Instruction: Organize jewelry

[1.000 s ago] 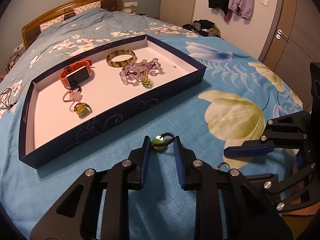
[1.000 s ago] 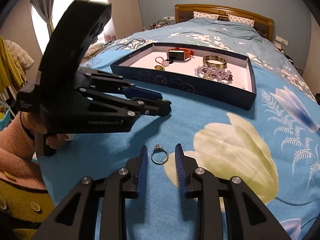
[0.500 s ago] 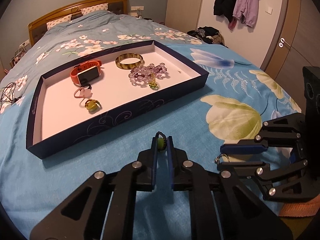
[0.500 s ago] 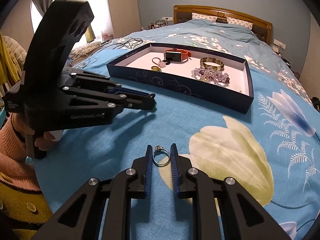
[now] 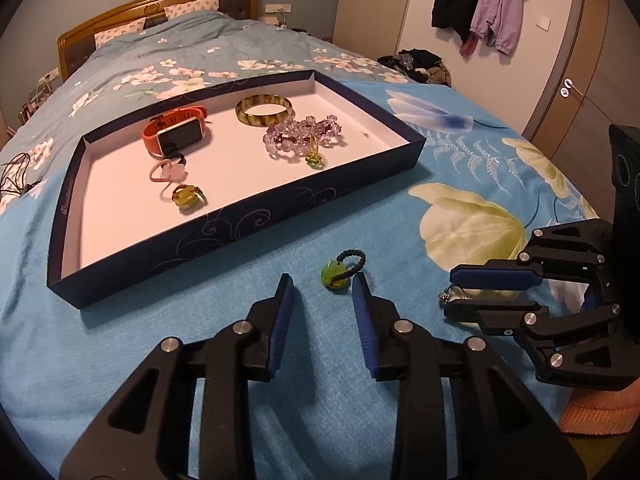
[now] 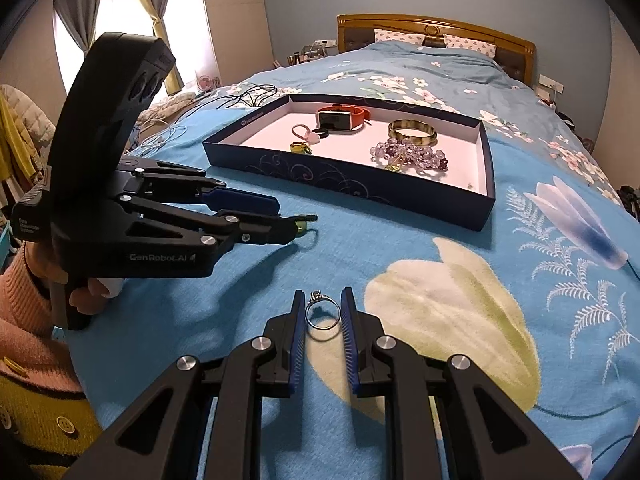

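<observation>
lying on the blue floral bed (image 5: pixel 200 360) near its foot edge, a green stone pendant (image 5: pixel 335 275) with a black loop sits loose at the tips of the left gripper (image 5: pixel 322 294), whose fingers (image 5: pixel 283 300) have just been opening and stand apart, not pressing it. the right gripper (image 6: pixel 323 312) has its fingers (image 6: pixel 347 312) clamped on a silver ring (image 6: pixel 322 312), held upright just above the bedspread. farther up the bed, a dark blue tray (image 5: pixel 248 224) holds an orange watch (image 5: pixel 176 134), a bangle (image 5: pixel 263 109), purple beads (image 5: pixel 300 138) and two rings (image 5: pixel 186 197).
</observation>
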The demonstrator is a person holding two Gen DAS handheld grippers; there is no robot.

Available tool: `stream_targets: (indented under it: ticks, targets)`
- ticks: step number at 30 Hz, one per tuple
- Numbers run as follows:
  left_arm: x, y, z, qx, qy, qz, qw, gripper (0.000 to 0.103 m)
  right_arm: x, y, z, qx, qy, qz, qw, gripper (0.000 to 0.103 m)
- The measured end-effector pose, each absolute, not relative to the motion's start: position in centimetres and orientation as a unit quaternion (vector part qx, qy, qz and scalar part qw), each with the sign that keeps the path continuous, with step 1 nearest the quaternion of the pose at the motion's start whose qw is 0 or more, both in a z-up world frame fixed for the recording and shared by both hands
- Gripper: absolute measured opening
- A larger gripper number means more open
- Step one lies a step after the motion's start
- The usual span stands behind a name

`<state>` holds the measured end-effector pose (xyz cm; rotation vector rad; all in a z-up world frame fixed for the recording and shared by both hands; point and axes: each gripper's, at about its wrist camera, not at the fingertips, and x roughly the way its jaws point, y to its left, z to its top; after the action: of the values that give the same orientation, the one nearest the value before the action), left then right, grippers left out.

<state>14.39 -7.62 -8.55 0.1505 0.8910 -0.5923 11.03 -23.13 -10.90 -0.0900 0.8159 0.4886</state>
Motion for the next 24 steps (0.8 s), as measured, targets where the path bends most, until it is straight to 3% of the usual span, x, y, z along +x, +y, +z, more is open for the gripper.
stream_targets:
  ticks: [6,10,24]
  targets:
    - [14.8,-8.1,-8.7,0.076,0.426,-0.285,0.855,0.029,11.3,-23.3,-10.8,-0.035,0.392,0.235,0.889,0.016]
    - [15.1,-8.6,-8.8,0.081,0.428,-0.288,0.853,0.017,11.5,-23.6,-10.5,-0.029,0.388,0.233,0.891,0.016]
    - [13.7,-8.1,-7.7,0.076,0.403,-0.272,0.871,0.015,12.2,-24.2,-9.8,-0.018,0.372,0.224,0.900,0.016]
